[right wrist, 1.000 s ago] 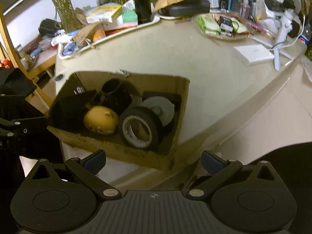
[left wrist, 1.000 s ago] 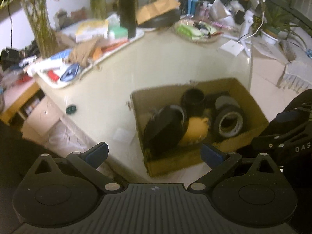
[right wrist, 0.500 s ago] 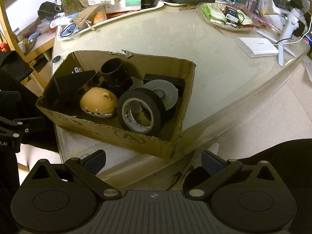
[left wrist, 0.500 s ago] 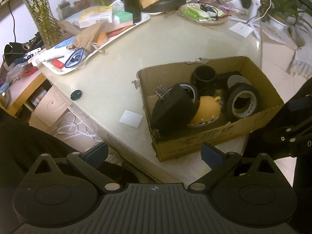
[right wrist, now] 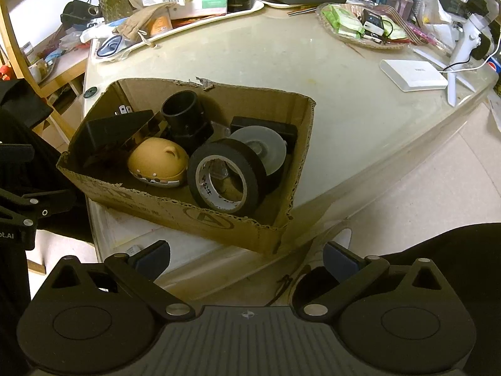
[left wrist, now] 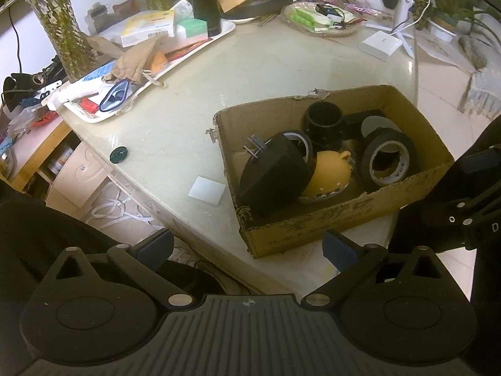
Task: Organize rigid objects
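Left wrist view: a torn cardboard box (left wrist: pixel 328 222) sits at the near edge of a pale table (left wrist: pixel 194 119), packed with rigid odds and ends.

Inside the box, a black tape roll (left wrist: pixel 388 161) stands on edge at the right, a grey tape roll (right wrist: pixel 261 145) leaning just behind it; a tan rounded object (left wrist: pixel 328 172) lies in the middle, a black pipe fitting (left wrist: pixel 324 122) stands upright behind it, and a black plug adapter (left wrist: pixel 272 178) with metal prongs fills the left end. The left gripper (left wrist: pixel 247 247) and the right gripper (right wrist: pixel 245 258) both hover short of the box with jaws spread wide and nothing between them. Farther back, a white tray (left wrist: pixel 225 31) holds boxes and papers, and a woven basket (right wrist: pixel 350 36) holds green packets.
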The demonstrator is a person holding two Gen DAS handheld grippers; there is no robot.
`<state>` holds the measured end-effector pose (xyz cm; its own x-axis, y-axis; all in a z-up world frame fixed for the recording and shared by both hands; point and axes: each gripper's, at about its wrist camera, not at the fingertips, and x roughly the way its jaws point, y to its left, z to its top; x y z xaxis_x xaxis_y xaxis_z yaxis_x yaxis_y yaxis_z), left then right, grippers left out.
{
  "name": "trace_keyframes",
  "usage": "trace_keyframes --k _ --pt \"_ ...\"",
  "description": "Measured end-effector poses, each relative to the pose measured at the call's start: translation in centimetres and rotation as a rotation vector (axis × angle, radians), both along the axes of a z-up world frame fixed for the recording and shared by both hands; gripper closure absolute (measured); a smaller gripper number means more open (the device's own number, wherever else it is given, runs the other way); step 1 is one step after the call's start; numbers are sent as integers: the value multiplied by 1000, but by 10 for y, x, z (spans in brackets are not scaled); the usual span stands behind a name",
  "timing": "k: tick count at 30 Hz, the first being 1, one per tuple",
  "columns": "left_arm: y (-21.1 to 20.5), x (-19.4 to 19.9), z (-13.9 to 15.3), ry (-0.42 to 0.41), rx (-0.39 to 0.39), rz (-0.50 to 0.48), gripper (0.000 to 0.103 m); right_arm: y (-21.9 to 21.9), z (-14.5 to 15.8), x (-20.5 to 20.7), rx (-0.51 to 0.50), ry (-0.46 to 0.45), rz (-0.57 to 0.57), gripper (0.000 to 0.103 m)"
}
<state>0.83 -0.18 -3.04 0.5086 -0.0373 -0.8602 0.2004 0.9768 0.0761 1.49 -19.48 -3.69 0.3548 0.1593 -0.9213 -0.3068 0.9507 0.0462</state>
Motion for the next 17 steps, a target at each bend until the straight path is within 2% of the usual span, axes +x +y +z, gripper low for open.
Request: trace_keyframes --k 17 --pt "4 1 2 3 -32 13 0 0 0 0 0 0 1 0"
